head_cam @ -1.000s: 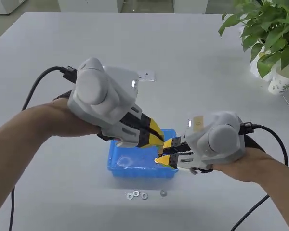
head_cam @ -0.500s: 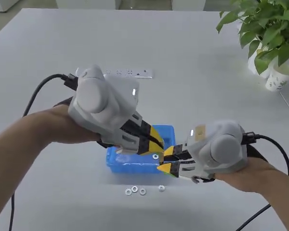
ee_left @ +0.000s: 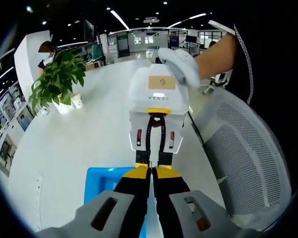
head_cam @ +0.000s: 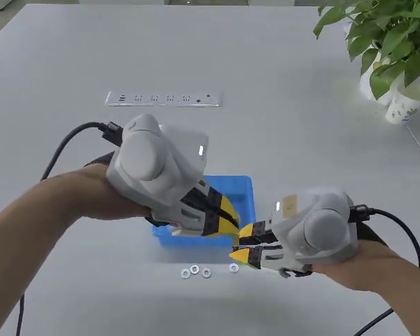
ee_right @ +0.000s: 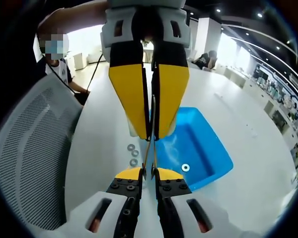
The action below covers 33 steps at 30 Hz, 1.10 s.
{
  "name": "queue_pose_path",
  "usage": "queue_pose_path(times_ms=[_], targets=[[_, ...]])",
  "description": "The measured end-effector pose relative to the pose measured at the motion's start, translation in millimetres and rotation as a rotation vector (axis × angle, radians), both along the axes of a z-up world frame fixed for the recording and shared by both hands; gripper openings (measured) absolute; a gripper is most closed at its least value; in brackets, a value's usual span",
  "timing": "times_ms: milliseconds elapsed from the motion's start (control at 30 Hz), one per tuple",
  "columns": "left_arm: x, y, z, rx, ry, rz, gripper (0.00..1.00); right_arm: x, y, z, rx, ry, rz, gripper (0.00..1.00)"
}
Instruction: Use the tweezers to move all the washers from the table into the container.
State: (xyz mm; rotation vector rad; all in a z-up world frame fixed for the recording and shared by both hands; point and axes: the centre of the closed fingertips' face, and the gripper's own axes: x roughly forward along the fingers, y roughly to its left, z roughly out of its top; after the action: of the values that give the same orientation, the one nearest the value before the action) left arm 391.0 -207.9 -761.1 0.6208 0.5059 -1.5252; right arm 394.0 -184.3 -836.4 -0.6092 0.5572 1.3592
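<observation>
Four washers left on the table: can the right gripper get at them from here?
Probably yes. The washers lie on open table right by the right gripper, nothing between. But the left gripper meets it tip to tip on the tweezers, which may crowd the move.

Pale grey table (head_cam: 294,126); power strip (head_cam: 162,99) toward far edge, potted plant (head_cam: 381,42) far-right corner. Alongside, mesh chair (ee_left: 248,148); ceiling strip lights (ee_left: 120,20).

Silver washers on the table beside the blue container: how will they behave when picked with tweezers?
The small flat silver metal washers lie flush on the smooth white table, so they would probably slide when nudged rather than lift easily. Thin and ring-shaped, they look light and stiff, and could slip from the thin metal tweezers.
</observation>
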Motion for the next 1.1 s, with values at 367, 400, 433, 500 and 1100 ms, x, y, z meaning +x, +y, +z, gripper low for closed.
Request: queue_pose_path(times_ms=[367, 400, 433, 500, 1100], targets=[[-4.7, 0.4, -13.7, 0.015, 0.024, -0.009, 0.06, -5.1, 0.1, -13.5, -0.008, 0.019, 0.007, 0.12], [-5.2, 0.6, -14.9, 0.017, 0.026, -0.010, 0.06, -5.8, 0.1, -14.5, -0.008, 0.021, 0.008, 0.12], [-5.6, 0.8, -15.9, 0.019, 0.028, -0.010, 0.06, -6.5, 0.2, -16.1, -0.008, 0.023, 0.009, 0.12], [-6.6, 0.8, -18.0, 0.019, 0.034, -0.010, 0.06, -7.6, 0.2, -17.7, -0.008, 0.026, 0.009, 0.12], [-10.8, 1.2, -32.6, 0.024, 0.073, -0.005, 0.06, -12.6, 0.7, -34.5, -0.023, 0.050, 0.022, 0.12]])
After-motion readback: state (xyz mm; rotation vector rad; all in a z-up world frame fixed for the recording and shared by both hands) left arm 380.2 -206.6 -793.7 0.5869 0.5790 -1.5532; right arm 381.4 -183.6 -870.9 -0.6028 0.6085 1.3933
